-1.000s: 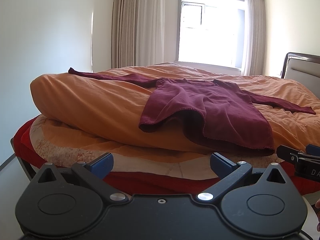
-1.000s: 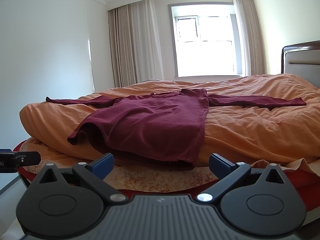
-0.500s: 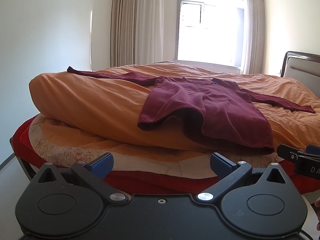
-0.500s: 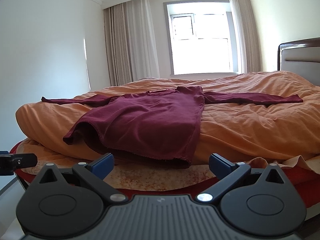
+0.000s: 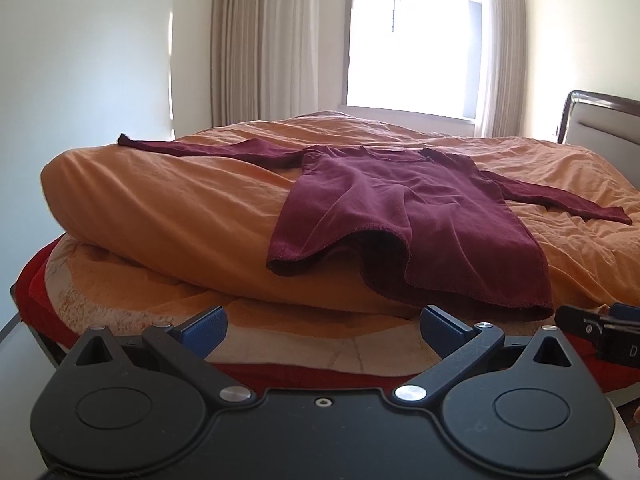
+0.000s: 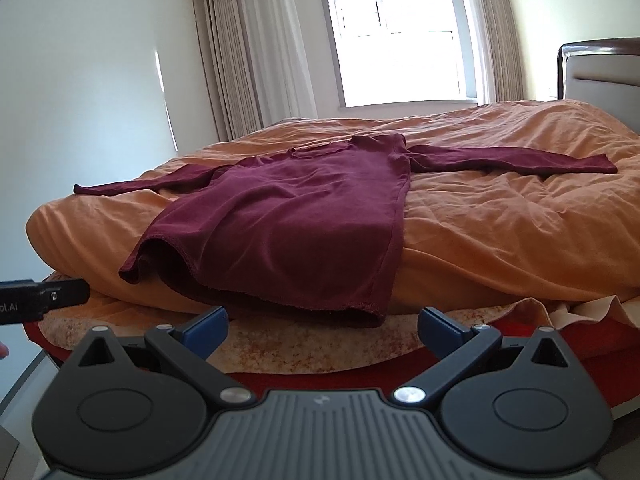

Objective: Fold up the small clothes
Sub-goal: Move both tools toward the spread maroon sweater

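Note:
A dark red long-sleeved shirt (image 5: 404, 208) lies spread on an orange duvet (image 5: 168, 208), sleeves stretched out to both sides, its hem hanging over the near edge. It also shows in the right wrist view (image 6: 288, 216). My left gripper (image 5: 322, 326) is open and empty, just short of the bed edge, left of the hem. My right gripper (image 6: 322, 324) is open and empty, close below the hem's right corner. Each gripper's tip shows at the edge of the other's view: the right one (image 5: 600, 330), the left one (image 6: 44, 298).
The bed has a patterned sheet (image 6: 304, 352) and red base (image 5: 320, 376) under the duvet. A headboard (image 6: 600, 68) stands at the right. A window (image 6: 400, 40) with curtains is behind the bed. White wall lies left.
Both grippers have moved closer to the bed edge and risen slightly, so the shirt looks larger. Both stay open.

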{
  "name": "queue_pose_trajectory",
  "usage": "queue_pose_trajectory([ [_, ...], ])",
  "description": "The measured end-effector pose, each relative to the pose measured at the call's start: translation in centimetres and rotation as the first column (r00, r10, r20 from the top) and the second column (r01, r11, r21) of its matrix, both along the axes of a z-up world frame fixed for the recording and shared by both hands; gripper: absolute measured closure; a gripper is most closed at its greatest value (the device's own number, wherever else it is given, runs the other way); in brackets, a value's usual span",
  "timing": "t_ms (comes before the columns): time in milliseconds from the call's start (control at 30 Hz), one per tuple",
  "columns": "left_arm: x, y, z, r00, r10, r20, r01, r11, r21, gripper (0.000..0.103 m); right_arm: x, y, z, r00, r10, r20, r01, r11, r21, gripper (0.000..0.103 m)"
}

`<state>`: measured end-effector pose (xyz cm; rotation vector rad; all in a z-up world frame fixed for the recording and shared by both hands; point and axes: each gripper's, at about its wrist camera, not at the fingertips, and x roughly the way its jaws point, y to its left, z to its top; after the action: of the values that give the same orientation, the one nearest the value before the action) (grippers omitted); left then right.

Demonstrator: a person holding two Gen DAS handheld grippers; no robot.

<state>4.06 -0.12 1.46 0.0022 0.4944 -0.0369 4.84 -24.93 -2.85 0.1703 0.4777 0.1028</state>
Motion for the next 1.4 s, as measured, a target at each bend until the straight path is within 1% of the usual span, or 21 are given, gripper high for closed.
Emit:
queue_pose_trajectory([
  [167,3.6,-0.9,1.2,0.999,-0.034,-0.002,0.034,0.998,0.053,0.000,0.6,-1.3,0.1,0.999,-0.043,-0.009,0.043,0.999,0.007,0.000],
  [333,7.7,-1.7,2.9,0.998,-0.069,0.002,0.069,0.996,0.064,0.000,1.4,-3.5,-0.9,0.993,-0.109,-0.035,0.110,0.994,0.020,0.000],
  [500,12.2,-2.4,4.1,0.995,-0.099,-0.008,0.100,0.993,0.062,0.000,3.2,-5.5,-2.3,0.978,-0.174,-0.114,0.179,0.983,0.033,0.000],
  [600,14.4,-2.7,5.1,0.996,-0.093,-0.002,0.093,0.994,0.054,0.000,4.0,-6.3,-2.5,0.975,-0.188,-0.117,0.194,0.980,0.043,0.000],
  [700,15.9,-2.8,6.2,0.995,-0.101,0.019,0.100,0.994,0.036,0.000,5.0,-7.0,-2.1,0.978,-0.190,-0.083,0.194,0.980,0.041,0.000],
  [800,17.6,-3.2,7.1,0.994,-0.100,0.031,0.099,0.994,0.034,0.000,6.4,-7.7,-1.6,0.983,-0.177,-0.049,0.178,0.984,0.023,0.000],
  [867,19.0,-3.9,7.3,0.994,-0.103,0.030,0.101,0.994,0.039,0.000,7.7,-8.3,-1.5,0.989,-0.136,-0.064,0.137,0.991,0.000,0.000],
  [1000,21.8,-5.5,7.1,0.992,-0.124,0.028,0.124,0.992,0.019,0.000,9.2,-10.1,-1.4,0.989,-0.137,-0.061,0.135,0.990,-0.025,0.000],
  [1067,23.0,-6.4,6.8,0.990,-0.126,0.055,0.126,0.992,0.000,0.000,9.8,-11.7,-1.2,0.988,-0.155,-0.026,0.155,0.988,-0.028,0.000],
  [1133,24.6,-7.6,6.4,0.989,-0.132,0.066,0.132,0.991,0.009,0.000,10.7,-13.6,-0.8,0.983,-0.183,0.005,0.183,0.982,-0.040,0.000],
  [1200,26.4,-8.8,5.9,0.989,-0.139,0.056,0.138,0.990,0.030,0.000,12.1,-15.7,-0.3,0.973,-0.230,0.031,0.231,0.972,-0.044,0.000],
  [1300,29.1,-10.4,4.6,0.988,-0.150,0.031,0.148,0.988,0.053,0.000,14.9,-19.4,0.0,0.955,-0.293,0.040,0.293,0.956,-0.011,0.000],
  [1400,30.9,-11.3,2.7,0.985,-0.172,0.009,0.172,0.984,0.051,0.000,17.4,-23.6,0.2,0.943,-0.330,0.048,0.326,0.942,0.076,0.000],
])
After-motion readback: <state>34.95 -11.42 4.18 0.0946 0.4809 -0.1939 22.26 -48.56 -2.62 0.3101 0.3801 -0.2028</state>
